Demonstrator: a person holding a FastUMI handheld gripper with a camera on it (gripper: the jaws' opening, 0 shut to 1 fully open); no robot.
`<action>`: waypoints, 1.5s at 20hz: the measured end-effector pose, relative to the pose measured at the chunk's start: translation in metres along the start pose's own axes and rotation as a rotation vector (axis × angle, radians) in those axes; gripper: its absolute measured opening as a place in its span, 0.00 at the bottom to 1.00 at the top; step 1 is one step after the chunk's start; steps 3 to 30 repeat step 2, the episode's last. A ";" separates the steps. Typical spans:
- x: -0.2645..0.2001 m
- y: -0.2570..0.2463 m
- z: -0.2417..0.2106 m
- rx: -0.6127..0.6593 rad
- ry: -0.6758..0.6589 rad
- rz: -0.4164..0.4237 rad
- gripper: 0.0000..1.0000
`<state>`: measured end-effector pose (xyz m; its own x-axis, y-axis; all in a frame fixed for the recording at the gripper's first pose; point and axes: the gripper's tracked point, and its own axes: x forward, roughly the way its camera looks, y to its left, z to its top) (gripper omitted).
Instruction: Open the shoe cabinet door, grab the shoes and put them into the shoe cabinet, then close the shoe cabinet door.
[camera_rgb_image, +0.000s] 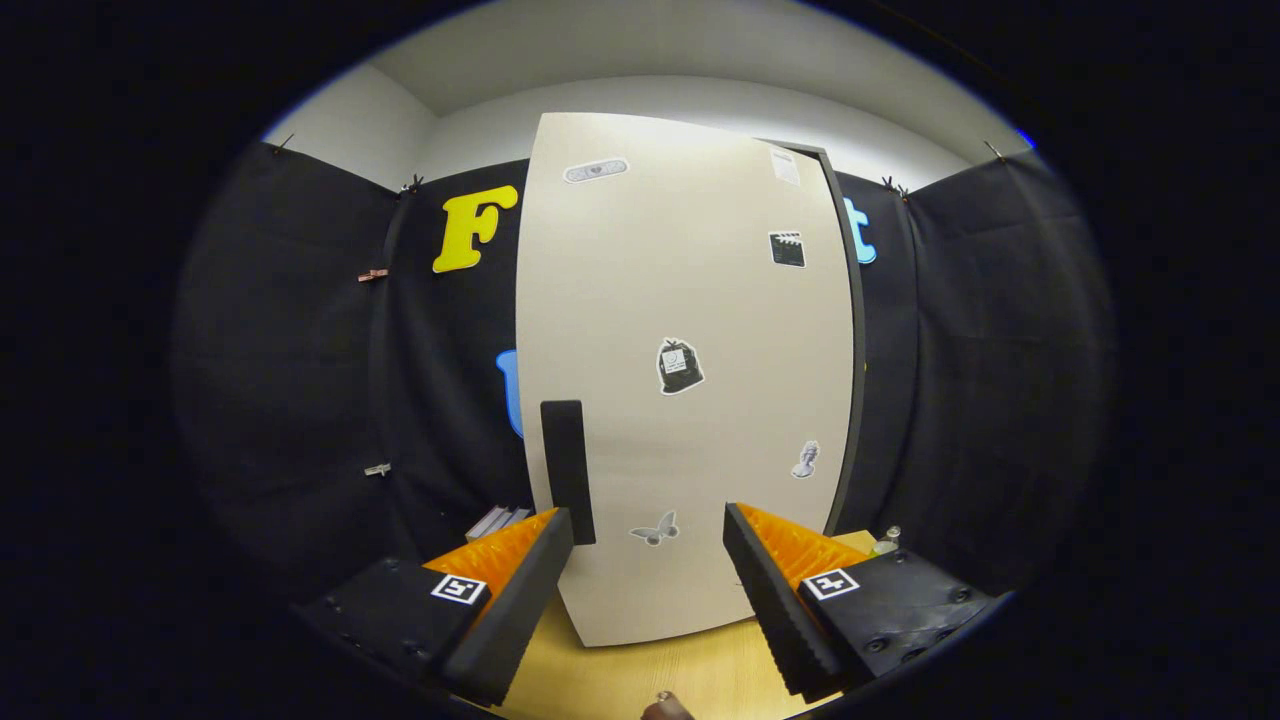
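A tall pale shoe cabinet (690, 380) stands on a light wooden surface, straight ahead of my fingers. Its door is closed and carries several small stickers. A dark vertical handle (567, 470) sits on the door's left side, just beyond my left fingertip (555, 535). My gripper (648, 545) is open, its fingers spread wide with nothing between them, a short way in front of the door's lower part.
The wooden surface (650, 670) runs under the cabinet and my fingers. A few flat items (497, 520) lie left of the cabinet's base, and a small object (886, 541) sits at its right. Black cloth walls close in all around.
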<state>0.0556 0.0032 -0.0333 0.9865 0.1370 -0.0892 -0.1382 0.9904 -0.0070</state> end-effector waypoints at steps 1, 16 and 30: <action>0.000 0.000 0.000 0.001 -0.002 -0.002 0.99; -0.001 0.000 0.000 0.001 -0.004 -0.004 0.98; -0.001 0.000 0.000 0.001 -0.004 -0.004 0.98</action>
